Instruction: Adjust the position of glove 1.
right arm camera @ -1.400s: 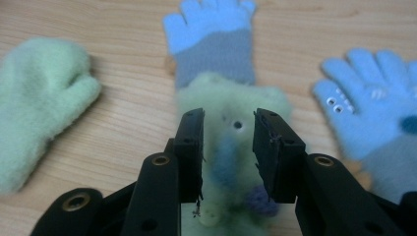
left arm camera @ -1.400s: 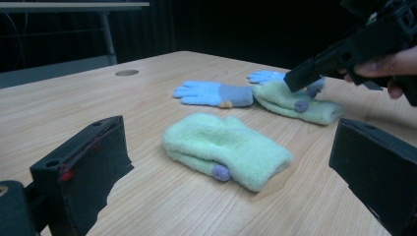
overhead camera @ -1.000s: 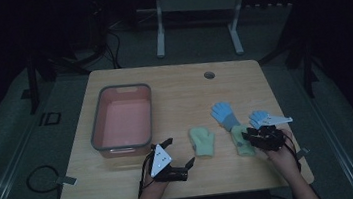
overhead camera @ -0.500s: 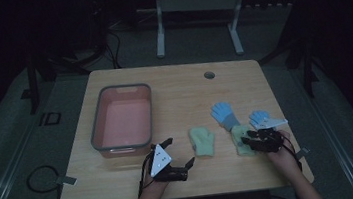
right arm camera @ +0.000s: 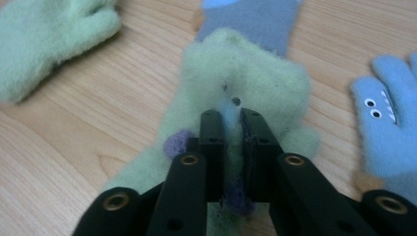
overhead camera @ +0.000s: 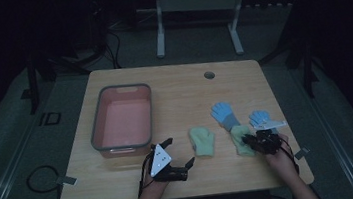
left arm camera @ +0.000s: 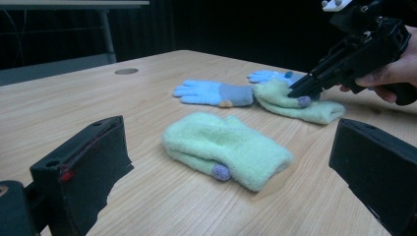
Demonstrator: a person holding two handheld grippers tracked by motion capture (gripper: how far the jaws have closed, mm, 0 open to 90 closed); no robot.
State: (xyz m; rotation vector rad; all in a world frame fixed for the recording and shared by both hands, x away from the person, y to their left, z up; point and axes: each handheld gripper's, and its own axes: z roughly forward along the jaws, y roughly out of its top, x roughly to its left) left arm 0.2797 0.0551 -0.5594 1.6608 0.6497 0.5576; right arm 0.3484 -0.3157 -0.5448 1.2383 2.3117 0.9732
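Two pale green mittens lie on the wooden table [overhead camera: 173, 87]. The nearer-centre green mitten [overhead camera: 203, 141] [left arm camera: 226, 147] [right arm camera: 44, 34] rests flat in front of my left gripper [overhead camera: 180, 151] [left arm camera: 228, 132], which is open wide and touches nothing. My right gripper [overhead camera: 249, 141] [right arm camera: 231, 115] [left arm camera: 307, 88] is shut on the fleece of the second green mitten [overhead camera: 239, 137] [right arm camera: 246, 73] [left arm camera: 295, 105], which still lies on the table. Two blue gloves sit just beyond: one with a grey cuff [overhead camera: 224, 114] [left arm camera: 211, 92] [right arm camera: 251, 17], one with an eyes print [overhead camera: 258, 118] [right arm camera: 388, 128].
A pink plastic bin [overhead camera: 96, 124] with a grey rim stands at the table's left, just beyond my left gripper. A round cable hole [overhead camera: 209, 74] sits near the far edge. A metal stand [overhead camera: 194, 7] is on the floor behind.
My right gripper has edged slightly left and nearer over the second green mitten. The left gripper and the other gloves have stayed put.
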